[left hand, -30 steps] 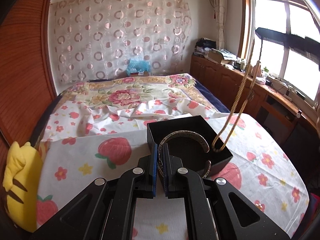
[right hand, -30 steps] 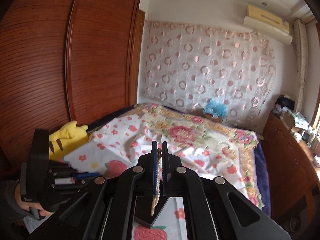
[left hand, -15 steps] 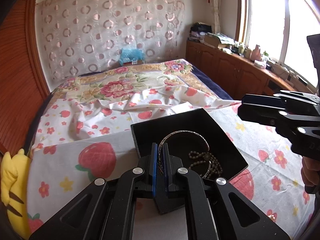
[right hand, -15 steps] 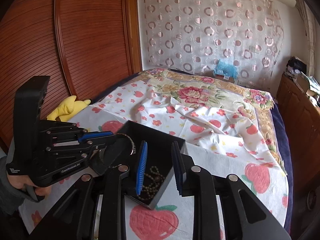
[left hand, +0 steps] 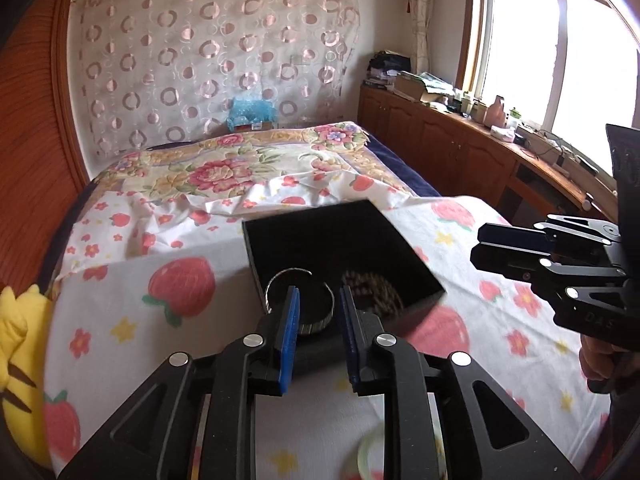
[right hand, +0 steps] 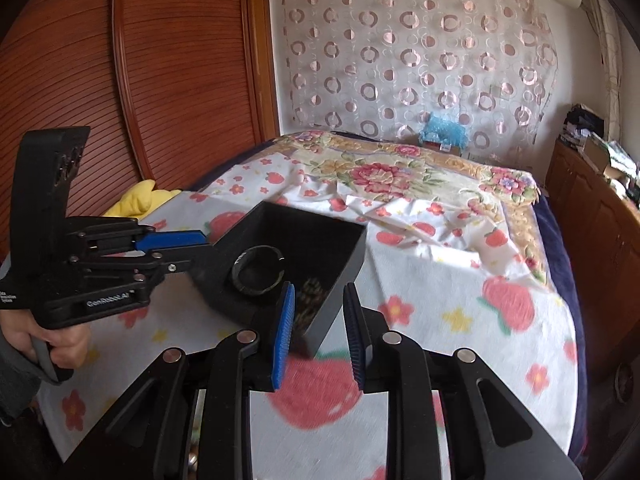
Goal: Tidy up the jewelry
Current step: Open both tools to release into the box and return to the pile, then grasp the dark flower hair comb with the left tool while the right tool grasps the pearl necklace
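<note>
Readable on the left gripper (right hand: 200, 249), white lettering "GenRobot.AI" along its body; on the right gripper (left hand: 486, 246), only "DAS" legible. Sitting on the strawberry-print sheet (left hand: 132, 328) near the foot edge of the bed, an open black jewelry box (left hand: 340, 240). Inside, a silver bangle (left hand: 299, 300) lying flat at the near left corner, just beyond the left gripper's blue pads (left hand: 289, 336); beside it, a coiled bead necklace (left hand: 374, 290). Left jaws opening, nothing clamped between them. Right jaws parted too, empty, hovering at the box's near corner. Holding the left gripper's handle, a hand (right hand: 60, 340).
</note>
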Demonstrator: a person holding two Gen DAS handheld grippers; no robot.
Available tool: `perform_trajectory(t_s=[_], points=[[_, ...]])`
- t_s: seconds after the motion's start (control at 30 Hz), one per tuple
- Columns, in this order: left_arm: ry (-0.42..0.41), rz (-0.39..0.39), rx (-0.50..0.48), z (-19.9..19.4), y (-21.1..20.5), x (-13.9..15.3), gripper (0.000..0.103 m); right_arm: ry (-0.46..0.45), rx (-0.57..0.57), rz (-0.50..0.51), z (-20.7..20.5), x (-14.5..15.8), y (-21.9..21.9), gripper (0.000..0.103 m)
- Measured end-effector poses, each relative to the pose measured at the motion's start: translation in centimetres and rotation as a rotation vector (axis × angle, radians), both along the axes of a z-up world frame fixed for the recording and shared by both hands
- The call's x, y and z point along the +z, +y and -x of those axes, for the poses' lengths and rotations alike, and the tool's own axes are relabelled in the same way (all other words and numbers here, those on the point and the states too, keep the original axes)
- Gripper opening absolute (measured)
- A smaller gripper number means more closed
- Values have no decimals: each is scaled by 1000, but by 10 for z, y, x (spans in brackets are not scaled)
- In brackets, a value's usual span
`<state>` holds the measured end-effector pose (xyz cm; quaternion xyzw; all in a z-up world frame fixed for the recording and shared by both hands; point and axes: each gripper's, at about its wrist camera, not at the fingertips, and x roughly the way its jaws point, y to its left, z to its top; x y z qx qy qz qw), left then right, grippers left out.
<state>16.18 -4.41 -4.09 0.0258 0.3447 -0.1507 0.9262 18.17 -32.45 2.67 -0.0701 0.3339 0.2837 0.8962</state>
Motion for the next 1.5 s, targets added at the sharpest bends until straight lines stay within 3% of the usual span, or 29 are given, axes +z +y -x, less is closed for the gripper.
perform_trajectory(t_s=[0.33,0.7,1.03,1.5], points=[[16,5,5,74,15,-16,20,50,-43,-14,59,-28,-14,27],[62,-6,-3,124,16,-34,24,86,-98,-56,122,-53,-27,27],[137,48,-27,138,10,-51,25,101,-79,-18,139,-69,-18,32],[195,54,-9,138,6,-69,31,78,-72,4,144,-74,-13,32]])
